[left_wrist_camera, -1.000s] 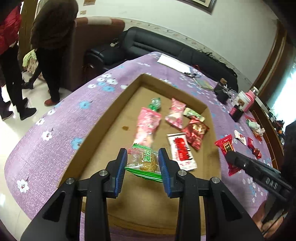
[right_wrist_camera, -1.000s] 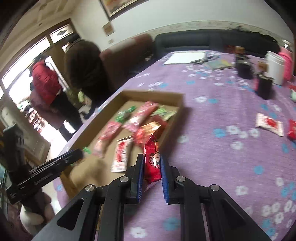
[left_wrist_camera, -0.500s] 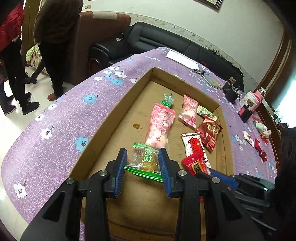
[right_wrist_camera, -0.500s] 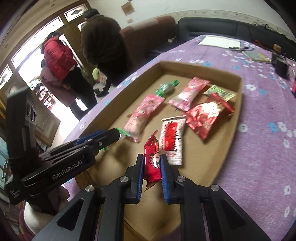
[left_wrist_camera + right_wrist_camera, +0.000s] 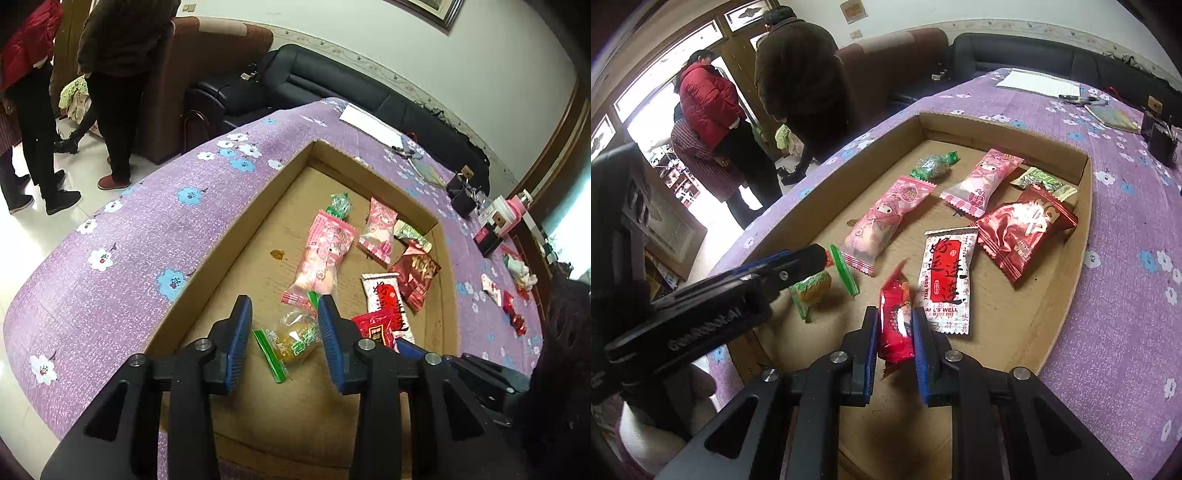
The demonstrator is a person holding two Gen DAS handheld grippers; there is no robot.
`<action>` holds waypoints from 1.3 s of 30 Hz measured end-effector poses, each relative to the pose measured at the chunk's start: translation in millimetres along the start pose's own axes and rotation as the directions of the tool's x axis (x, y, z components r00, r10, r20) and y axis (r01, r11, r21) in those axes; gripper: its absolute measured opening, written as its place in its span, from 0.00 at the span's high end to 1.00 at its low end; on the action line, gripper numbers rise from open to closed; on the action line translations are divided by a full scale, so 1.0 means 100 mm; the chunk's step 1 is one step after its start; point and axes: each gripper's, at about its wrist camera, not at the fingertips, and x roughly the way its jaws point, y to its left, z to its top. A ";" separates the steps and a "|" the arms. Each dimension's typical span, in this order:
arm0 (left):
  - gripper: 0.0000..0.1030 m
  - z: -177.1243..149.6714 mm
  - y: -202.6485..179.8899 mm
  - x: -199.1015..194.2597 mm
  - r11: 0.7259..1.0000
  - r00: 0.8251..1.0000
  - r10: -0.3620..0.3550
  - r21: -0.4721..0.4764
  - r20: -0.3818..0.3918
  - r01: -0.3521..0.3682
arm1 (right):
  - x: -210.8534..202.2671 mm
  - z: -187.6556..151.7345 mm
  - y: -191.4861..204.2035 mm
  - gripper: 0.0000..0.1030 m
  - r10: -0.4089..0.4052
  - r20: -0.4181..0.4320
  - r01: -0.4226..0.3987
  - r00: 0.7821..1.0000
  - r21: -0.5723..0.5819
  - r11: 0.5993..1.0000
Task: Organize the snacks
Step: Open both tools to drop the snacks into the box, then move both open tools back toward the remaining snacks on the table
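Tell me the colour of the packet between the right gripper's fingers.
Bright red packet with a small printed picture on it; the right wrist view shows it best.

Green snack between parted pads

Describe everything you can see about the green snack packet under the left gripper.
The green snack packet is a small clear plastic wrapper with green sealed ends and green print, showing a golden-brown piece inside. It lies tilted on the floor of the cardboard tray, near its front left part. The left gripper has its jaws spread wide to either side, not touching it. A pink packet lies just beyond.
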 end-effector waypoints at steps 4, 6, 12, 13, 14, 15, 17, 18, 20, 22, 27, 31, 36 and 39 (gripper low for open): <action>0.64 0.01 0.00 -0.05 1.000 1.000 -0.008 -0.012 0.003 0.008 | -0.02 0.00 -0.01 0.82 -0.011 0.011 0.011 1.000 -0.004 1.000; 0.61 0.02 0.00 -0.06 1.000 1.000 -0.012 -0.016 0.005 0.012 | -0.03 0.01 -0.01 0.79 -0.019 0.020 0.019 1.000 -0.007 1.000; 0.61 0.01 -0.03 -0.15 0.999 1.000 -0.024 -0.025 0.005 0.024 | -0.12 0.02 0.01 0.73 -0.020 0.044 0.021 0.999 -0.018 1.000; 0.61 0.01 -0.04 -0.17 0.999 1.000 -0.026 -0.023 0.009 0.026 | -0.13 0.01 0.02 0.73 -0.018 0.047 0.019 0.999 -0.020 1.000; 0.61 0.01 -0.05 -0.19 0.999 1.000 -0.028 -0.022 0.011 0.028 | -0.15 0.02 0.02 0.73 -0.017 0.051 0.018 0.999 -0.021 1.000; 0.61 0.01 -0.06 -0.20 0.999 1.000 -0.028 -0.020 0.012 0.029 | -0.17 0.02 0.03 0.73 -0.015 0.055 0.017 0.998 -0.021 1.000; 0.61 0.00 -0.09 -0.24 1.000 1.000 -0.026 -0.014 0.011 0.026 | -0.23 0.01 0.04 0.72 -0.014 0.066 0.015 0.998 -0.021 1.000; 0.61 0.00 -0.10 -0.25 1.000 1.000 -0.025 -0.013 0.007 0.025 | -0.26 0.01 0.04 0.71 -0.015 0.072 0.016 0.997 -0.020 1.000; 0.60 -0.01 -0.12 -0.27 1.000 1.000 -0.023 -0.013 -0.001 0.023 | -0.32 0.00 0.02 0.68 -0.015 0.082 0.017 0.997 -0.017 1.000; 0.54 -0.03 -0.17 -0.30 1.000 1.000 -0.022 -0.007 0.000 0.022 | -0.40 -0.02 -0.01 0.67 -0.018 0.092 0.018 0.996 -0.007 1.000; 0.45 -0.07 -0.37 -0.42 0.999 0.999 0.001 0.045 0.034 -0.003 | -0.62 -0.08 -0.23 0.65 -0.049 0.122 0.045 0.991 0.035 0.998; 0.28 -0.13 -0.62 -0.49 0.992 0.997 0.045 0.116 0.062 -0.052 | -0.82 -0.15 -0.50 0.60 -0.089 0.146 0.076 0.985 0.093 0.993; 0.24 -0.22 -0.93 -0.54 0.977 0.994 0.050 0.200 0.094 -0.068 | -1.07 -0.27 -0.98 0.60 -0.136 0.164 0.103 0.977 0.195 0.975; 0.24 -0.29 -1.12 -0.52 0.966 0.997 0.037 0.254 0.070 -0.053 | -1.21 -0.34 -1.27 0.59 -0.174 0.171 0.127 0.970 0.254 0.959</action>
